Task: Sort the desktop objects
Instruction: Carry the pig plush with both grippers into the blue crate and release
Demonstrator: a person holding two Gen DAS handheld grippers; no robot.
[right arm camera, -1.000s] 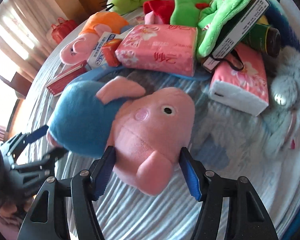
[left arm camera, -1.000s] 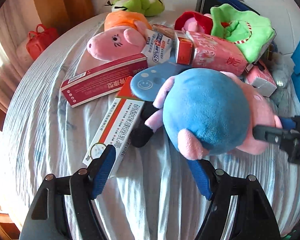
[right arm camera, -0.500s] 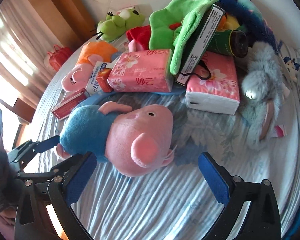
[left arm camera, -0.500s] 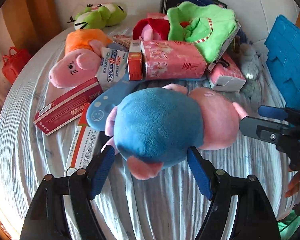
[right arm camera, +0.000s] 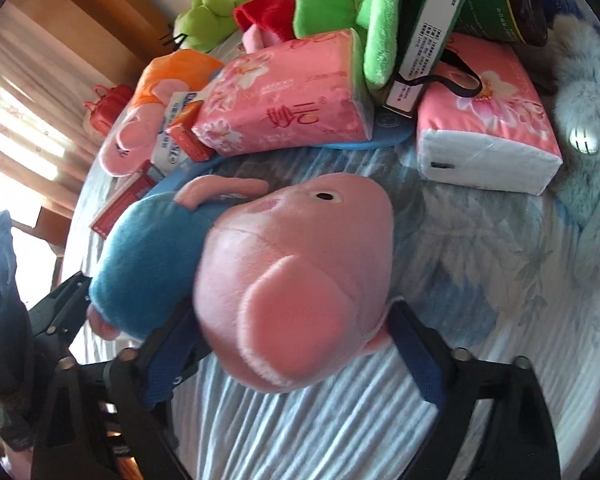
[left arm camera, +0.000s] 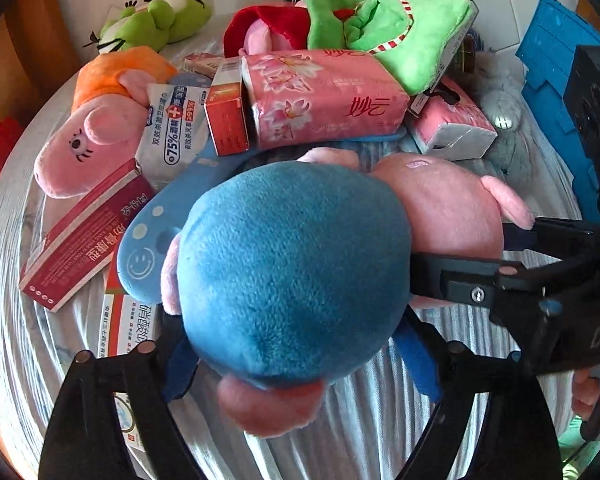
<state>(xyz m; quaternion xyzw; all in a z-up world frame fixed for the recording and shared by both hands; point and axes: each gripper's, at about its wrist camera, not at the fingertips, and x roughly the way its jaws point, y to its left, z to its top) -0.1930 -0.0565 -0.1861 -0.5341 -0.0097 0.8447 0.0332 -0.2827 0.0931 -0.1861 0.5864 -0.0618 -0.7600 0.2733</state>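
A pig plush with a blue body [left arm camera: 292,264] and pink head [right arm camera: 300,280] lies on the striped bedsheet. My left gripper [left arm camera: 300,364] has its blue pads on both sides of the plush's blue body and is shut on it. My right gripper [right arm camera: 292,356] has its pads on both sides of the pink head and is shut on it. The right gripper also shows at the right of the left wrist view [left arm camera: 500,276], and the left gripper at the left of the right wrist view [right arm camera: 60,308].
Behind the plush lie a pink tissue pack [left arm camera: 320,96], a second tissue pack [right arm camera: 488,120], red and white medicine boxes [left arm camera: 84,244], a wipes pack [left arm camera: 172,128], an orange pig plush [left arm camera: 100,120], green plush toys [left arm camera: 380,20], a grey plush [right arm camera: 584,120] and a blue board [left arm camera: 556,92].
Both grippers have moved in on the pig plush and closed on it, the left on the blue body, the right on the pink head. The plush fills more of both views.
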